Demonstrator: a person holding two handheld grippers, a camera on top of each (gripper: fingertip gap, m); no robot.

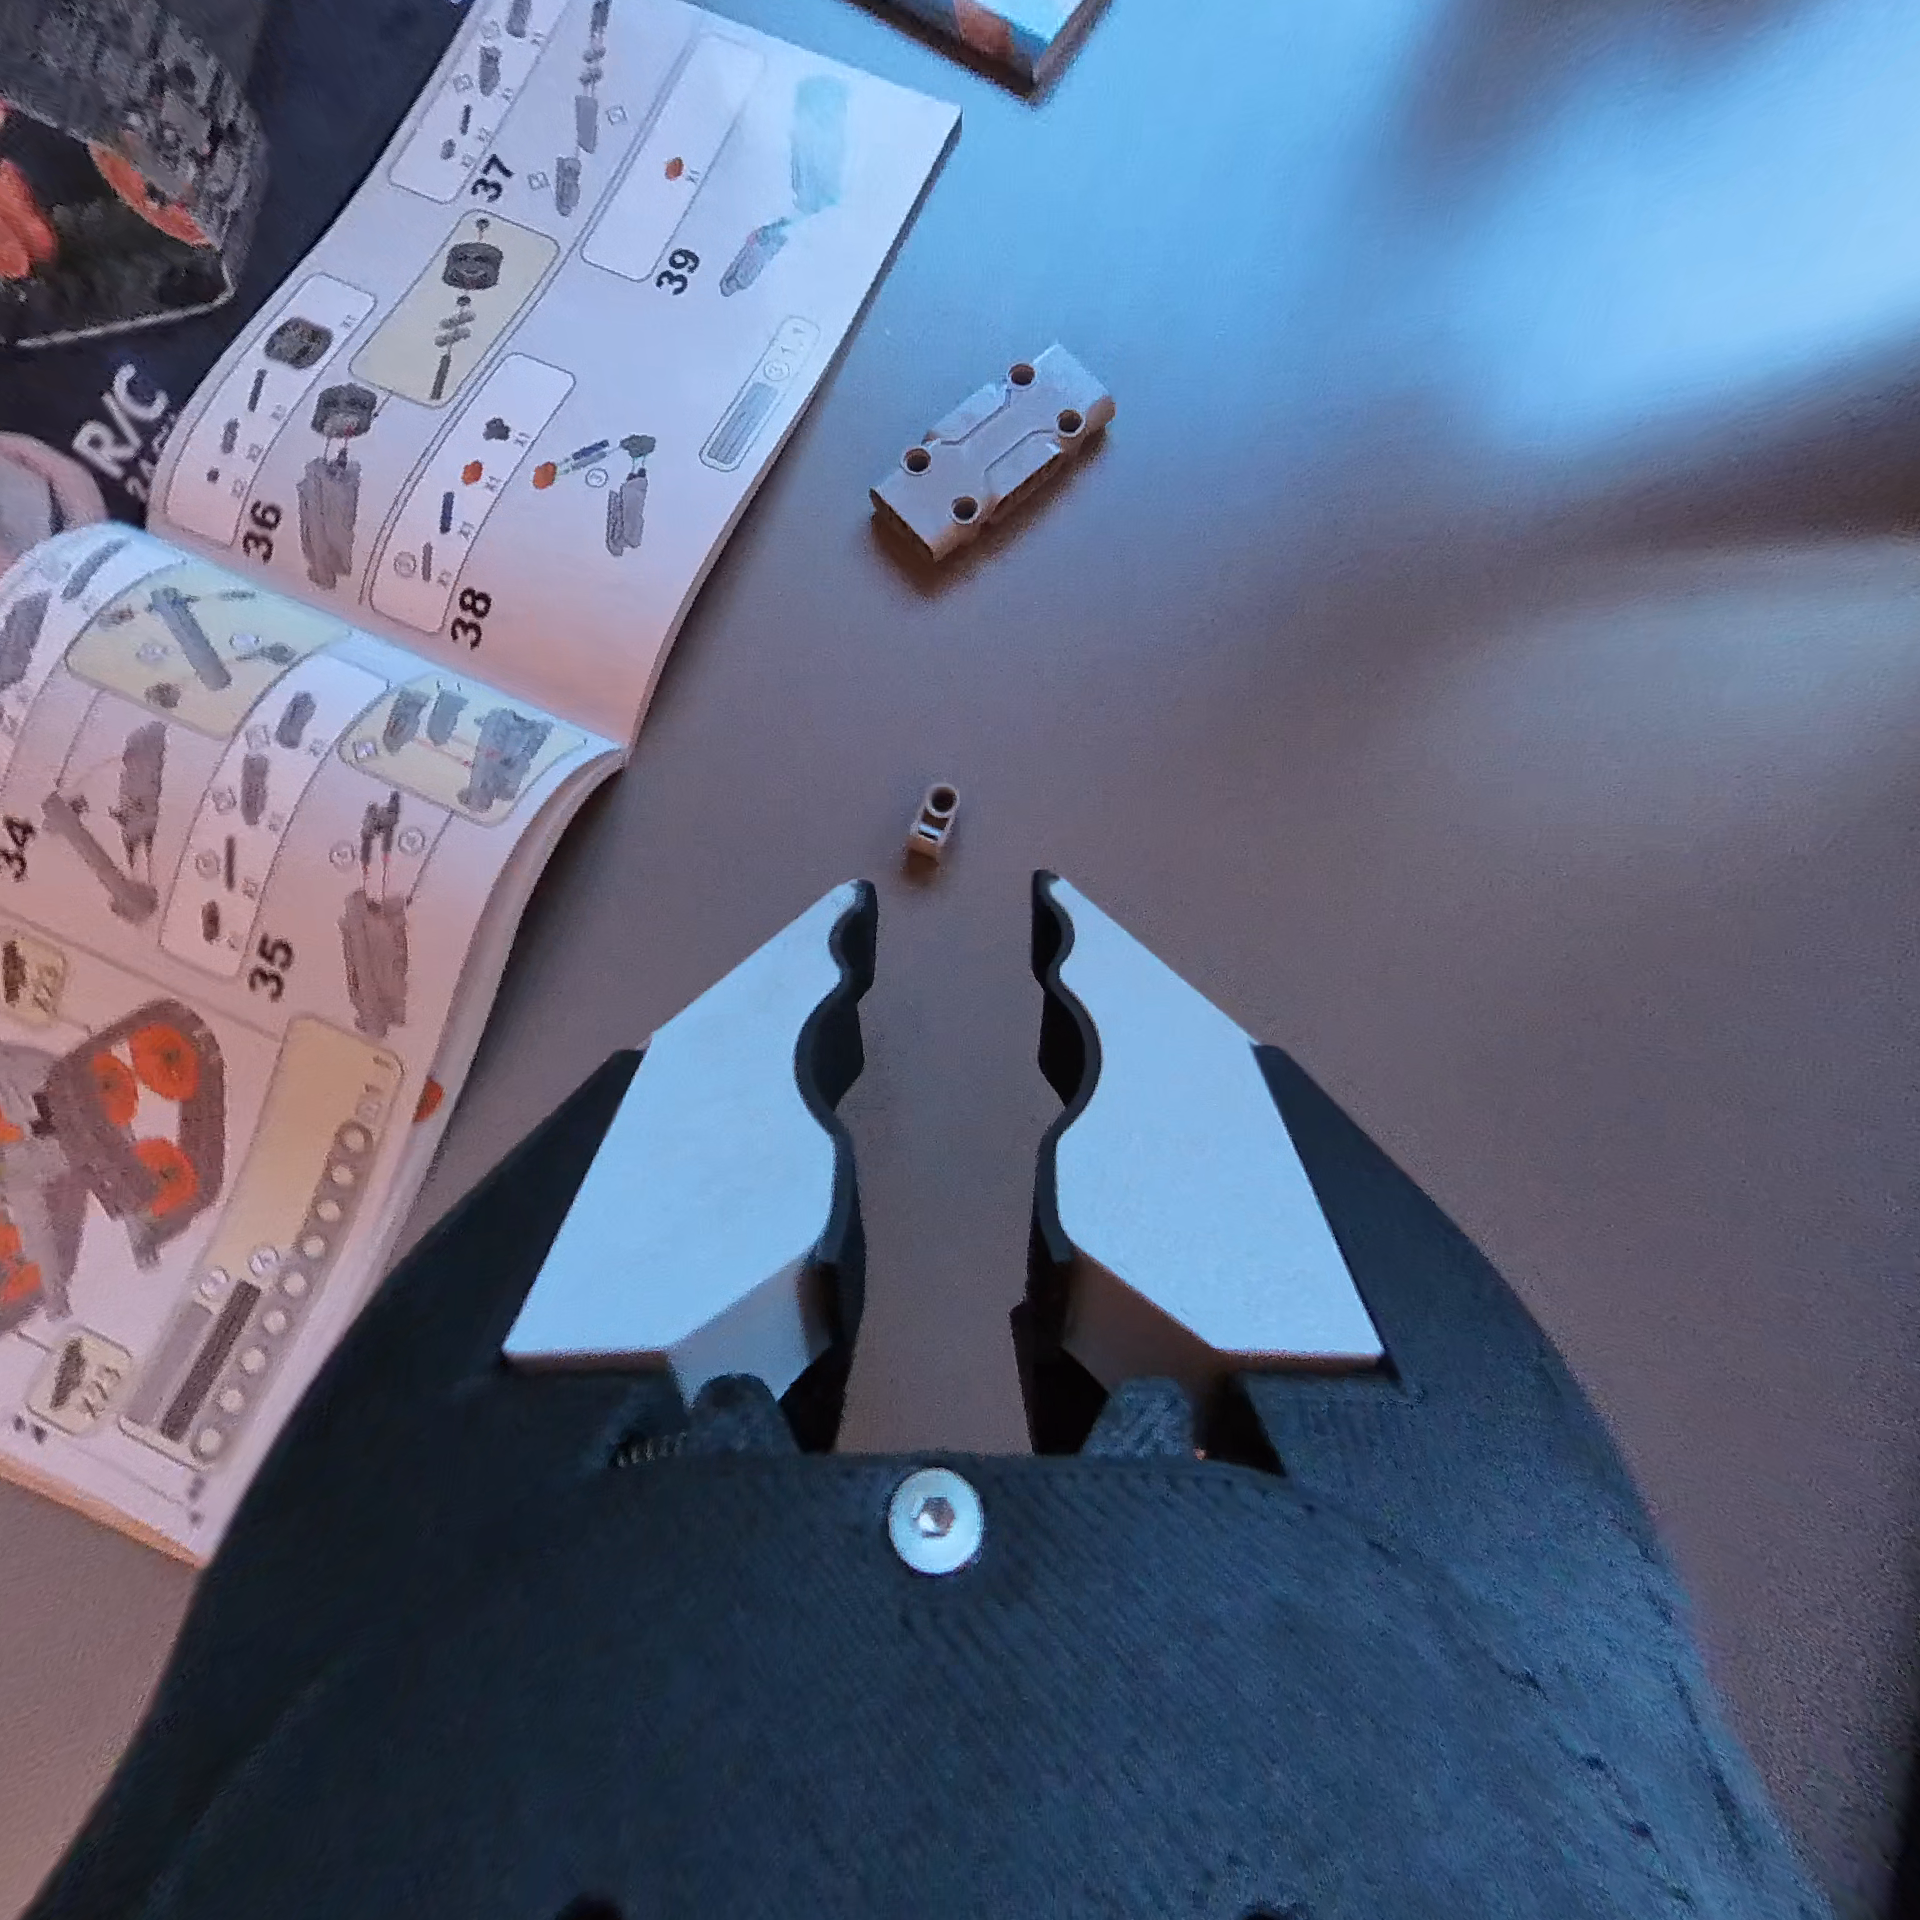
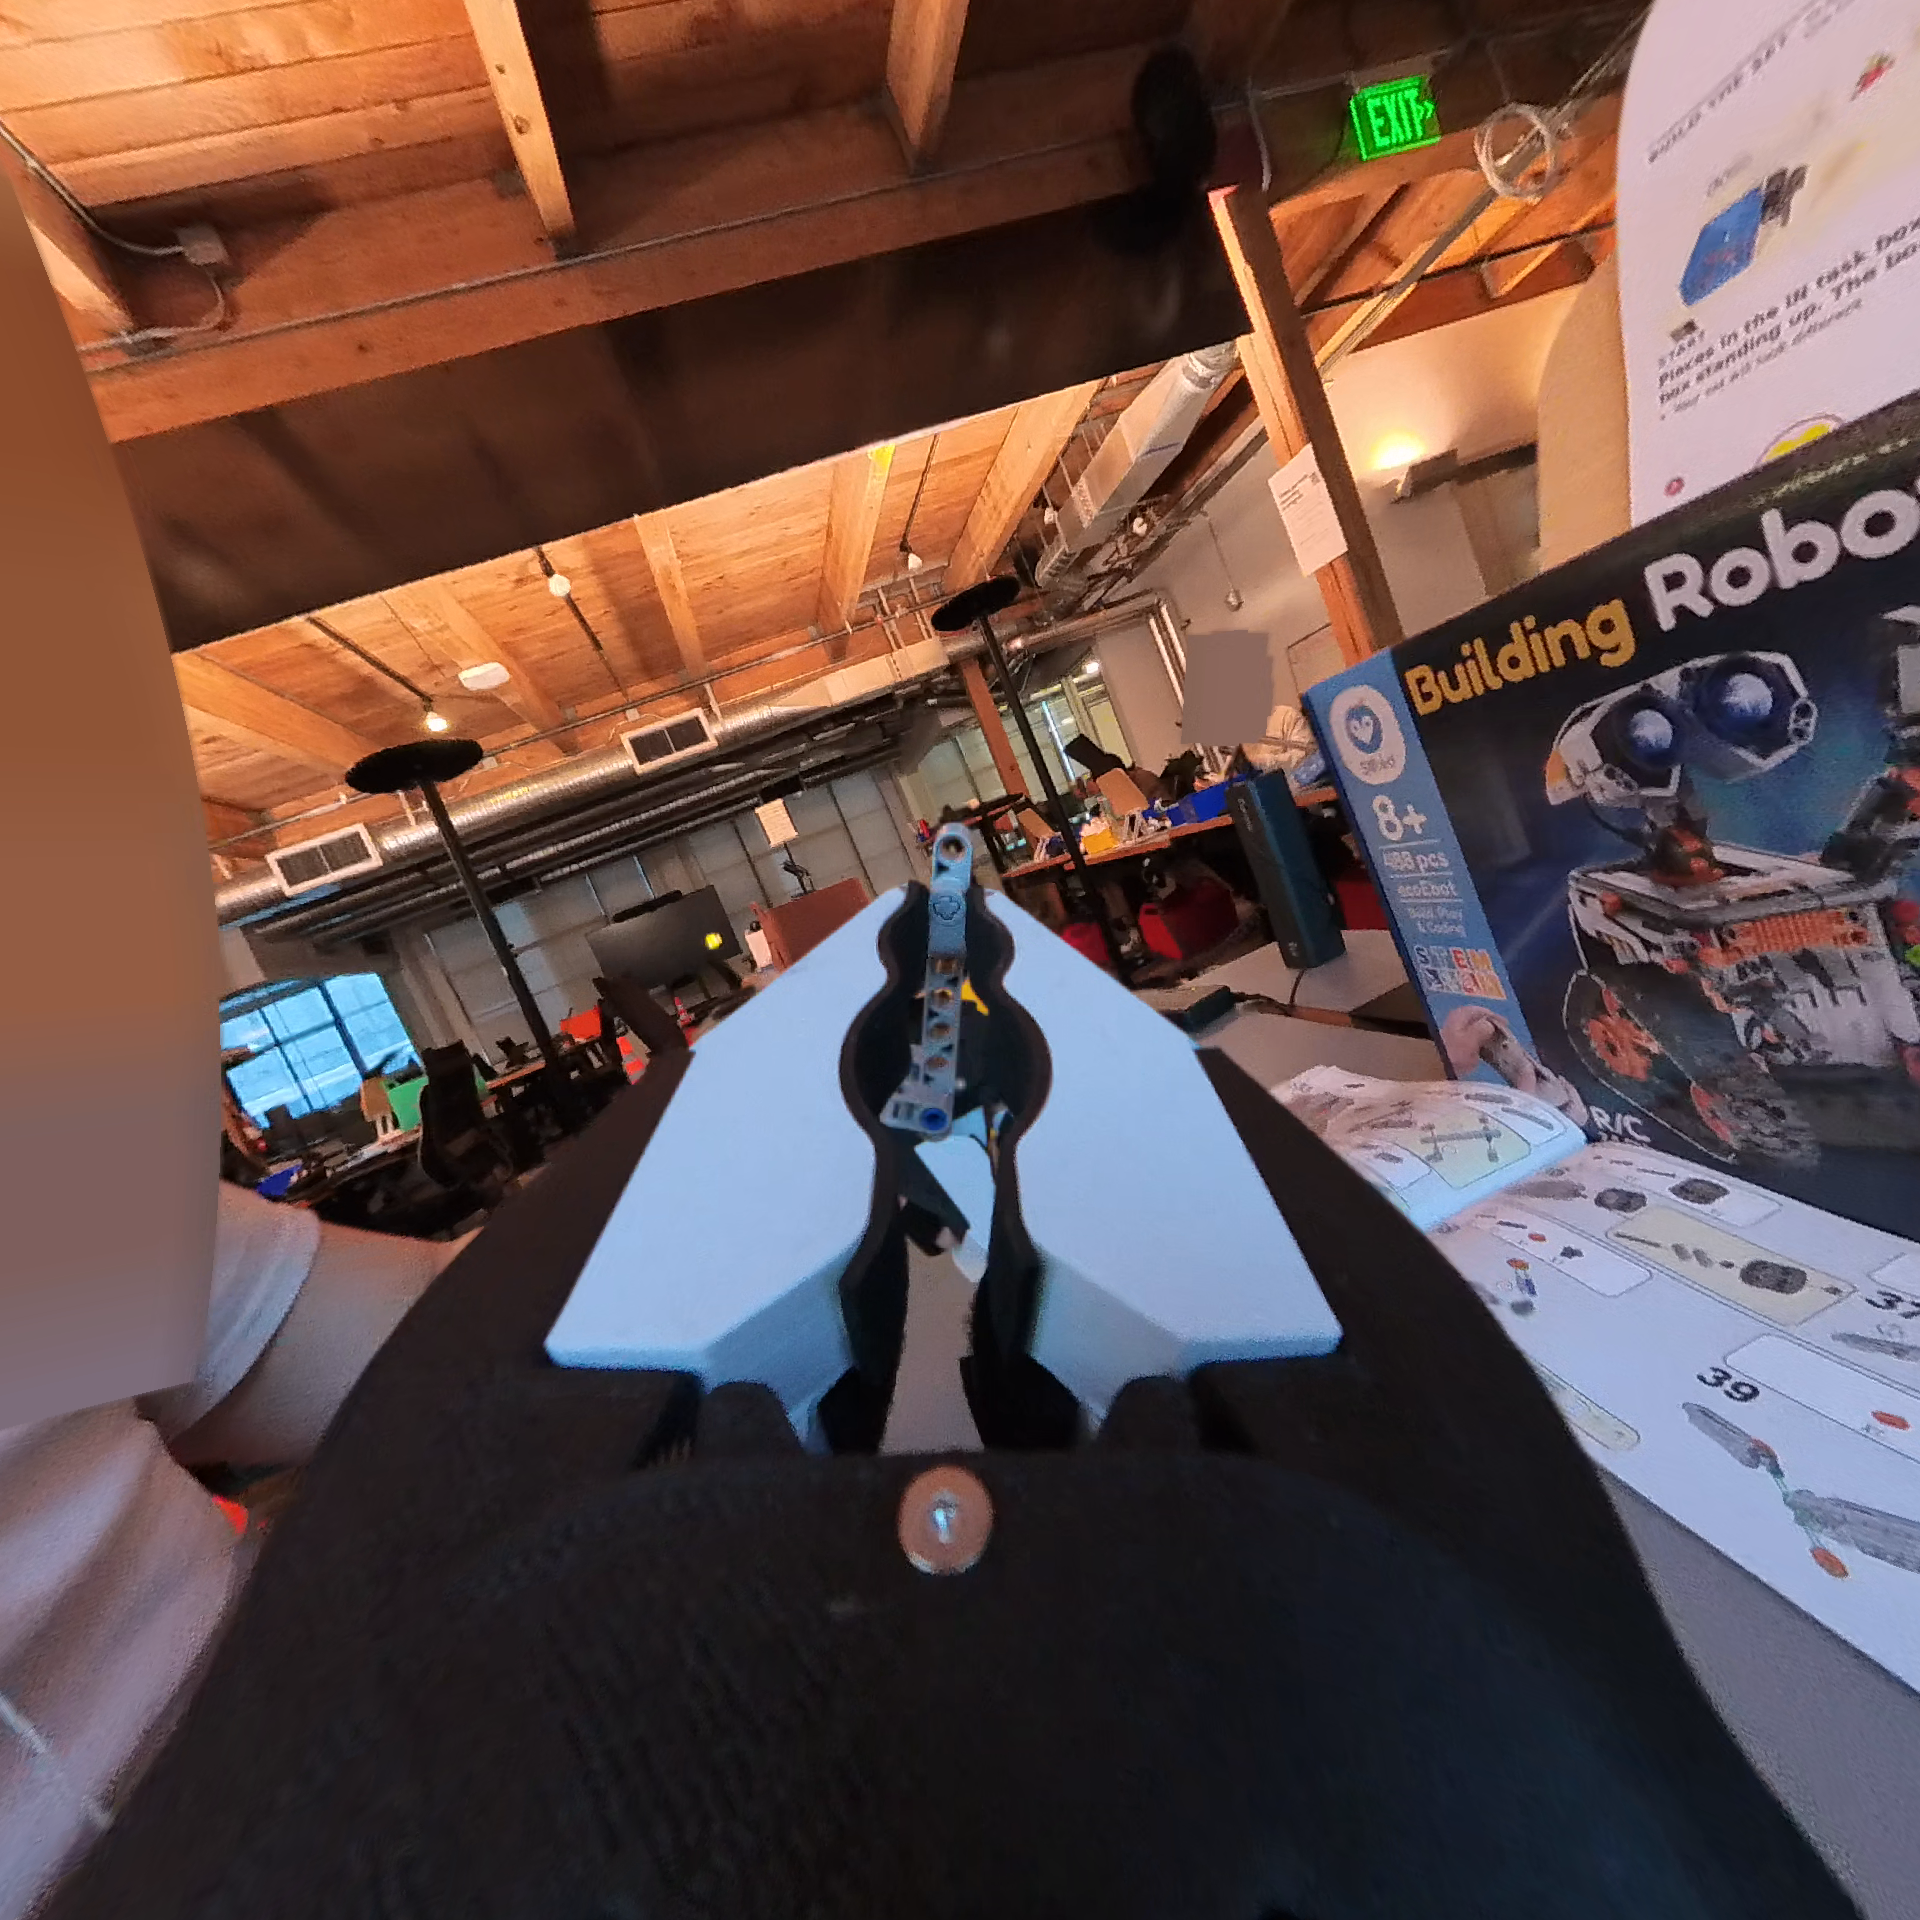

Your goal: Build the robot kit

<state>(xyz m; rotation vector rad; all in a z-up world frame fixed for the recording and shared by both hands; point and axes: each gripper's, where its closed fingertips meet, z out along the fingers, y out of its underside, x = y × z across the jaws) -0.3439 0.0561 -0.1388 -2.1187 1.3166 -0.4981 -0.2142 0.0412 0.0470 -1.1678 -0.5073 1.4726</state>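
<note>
So the left claw point(image 1: 954, 894) is hanging over the dark tabletop point(image 1: 1455, 935) with its fingers apart and nothing between them. Closest thing to it is a tiny grey connector piece point(image 1: 934, 821) lying just past the fingertips, a touch toward the left finger. Further out on the tabletop there's a flat grey block with four round holes point(image 1: 992, 455), well apart from the little piece. An open instruction booklet point(image 1: 416, 623) is spread along the tabletop's left side, its near page partly over a dark printed box point(image 1: 135, 187). The right claw point(image 2: 948, 904) is raised off the tabletop and clamped on a thin grey beam with a row of holes point(image 2: 940, 987), whose tip pokes out past the fingertips. To its right, a robot kit box point(image 2: 1683, 914) stands upright behind the same booklet point(image 2: 1662, 1351).
</note>
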